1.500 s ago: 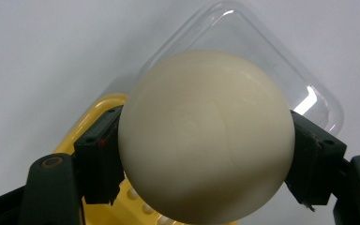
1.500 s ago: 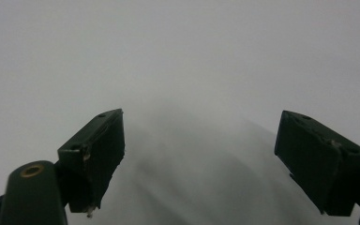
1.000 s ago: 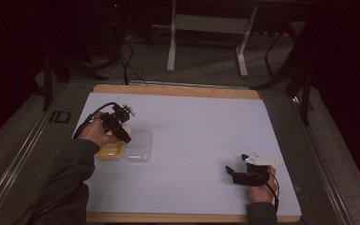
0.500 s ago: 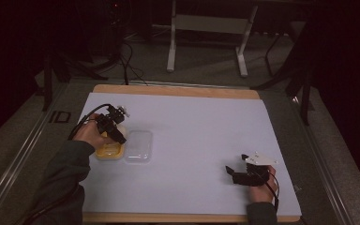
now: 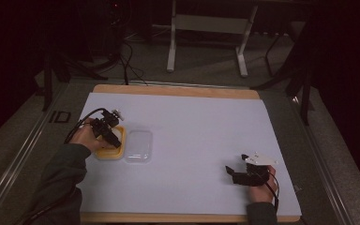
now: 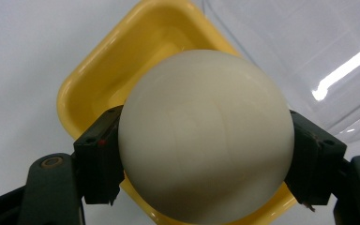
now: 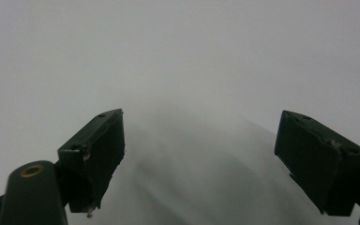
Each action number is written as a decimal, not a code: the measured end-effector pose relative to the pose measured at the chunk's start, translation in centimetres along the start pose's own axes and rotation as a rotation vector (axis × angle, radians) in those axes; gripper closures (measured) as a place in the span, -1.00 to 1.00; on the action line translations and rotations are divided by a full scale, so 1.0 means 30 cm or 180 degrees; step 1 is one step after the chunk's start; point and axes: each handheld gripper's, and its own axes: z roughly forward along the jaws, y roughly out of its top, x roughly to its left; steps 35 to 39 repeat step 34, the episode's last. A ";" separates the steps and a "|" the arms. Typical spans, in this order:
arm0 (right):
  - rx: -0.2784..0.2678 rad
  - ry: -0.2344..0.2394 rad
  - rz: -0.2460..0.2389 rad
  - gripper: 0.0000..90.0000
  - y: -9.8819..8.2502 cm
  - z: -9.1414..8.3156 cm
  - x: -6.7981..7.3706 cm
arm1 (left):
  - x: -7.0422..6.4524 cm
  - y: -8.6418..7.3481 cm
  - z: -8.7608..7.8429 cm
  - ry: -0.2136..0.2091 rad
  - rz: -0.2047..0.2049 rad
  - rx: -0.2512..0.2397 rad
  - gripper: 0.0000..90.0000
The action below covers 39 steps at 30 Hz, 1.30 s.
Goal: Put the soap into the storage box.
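Across the white table (image 5: 197, 126) we had wide bare room. Our left gripper (image 6: 201, 159) gripped a white ball (image 6: 206, 140) above the yellow tray (image 6: 103, 75) near the left edge, beside a clear lid (image 5: 138, 146). Our right gripper (image 7: 201, 159) gaped, holding nothing.

**Dim room, white-topped table**

Table (image 5: 183, 112) has a white sheet over a wooden board; wood strip visible at far and near edges. Grey floor (image 5: 206, 70) beyond the grippers. White metal stand legs (image 5: 171, 47) at far centre, black cables (image 5: 126, 56) far left. Dark surroundings, low light.
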 end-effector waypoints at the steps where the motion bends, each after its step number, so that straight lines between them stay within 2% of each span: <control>1: 0.0000 -0.0001 -0.0001 -0.64 0.000 0.000 0.000 | 0.003 -0.003 0.004 0.0007 0.0003 0.0006 -0.43; 5: 0.0001 0.0000 -0.0004 -0.64 0.000 0.000 0.000 | 0.007 -0.008 0.014 0.0007 -0.0020 0.0014 -0.43; 6: 0.0002 -0.0001 -0.0004 -0.64 0.000 0.000 0.000 | 0.007 -0.009 0.027 -0.0010 -0.0009 0.0058 -0.43; 7: 0.0004 0.0000 -0.0006 -0.64 0.000 0.001 0.000 | 0.003 -0.008 0.033 0.0026 0.0026 0.0096 -0.43; 9: 0.0006 0.0000 -0.0008 -0.64 0.000 0.001 0.000 | -0.014 -0.008 0.051 0.0154 0.0184 0.0124 -0.48; 10: 0.0009 -0.0001 -0.0008 -0.64 0.000 0.001 0.000 | -0.014 -0.007 0.054 0.0167 0.0183 0.0148 -0.62; 16: 0.0006 0.0005 -0.0011 -0.64 0.000 0.001 0.000 | -0.003 -0.005 0.038 0.0126 0.0164 0.0152 -0.79; 18: 0.0006 0.0004 -0.0013 -0.64 0.000 0.001 0.000 | -0.002 -0.010 0.031 0.0085 0.0171 0.0118 -0.81; 23: 0.0010 0.0003 -0.0015 -0.64 0.000 0.001 0.000 | -0.004 -0.018 0.028 0.0140 0.0176 0.0113 -0.82; 26: 0.0015 0.0004 -0.0015 -0.64 0.001 0.002 0.000 | 0.002 -0.029 0.009 0.0146 0.0108 0.0015 -0.82; 30: 0.0088 -0.0001 -0.0034 -0.64 0.004 0.009 0.003 | -0.009 -0.048 -0.033 0.0257 0.0128 -0.0108 -0.81; 32: 0.0139 -0.0012 -0.0048 -0.64 0.005 0.013 0.006 | -0.022 -0.059 -0.056 0.0281 0.0120 -0.0208 -0.76; 33: 0.0159 -0.0012 -0.0057 -0.64 0.006 0.016 0.006 | -0.035 -0.070 -0.076 0.0251 0.0119 -0.0338 -0.73; 34: 0.0216 -0.0014 -0.0055 -0.64 0.008 0.021 0.007 | -0.035 -0.070 -0.076 0.0251 0.0119 -0.0338 -0.68; 39: 0.0216 -0.0014 -0.0055 -0.64 0.008 0.021 0.007 | -0.035 -0.070 -0.076 0.0251 0.0119 -0.0338 -0.68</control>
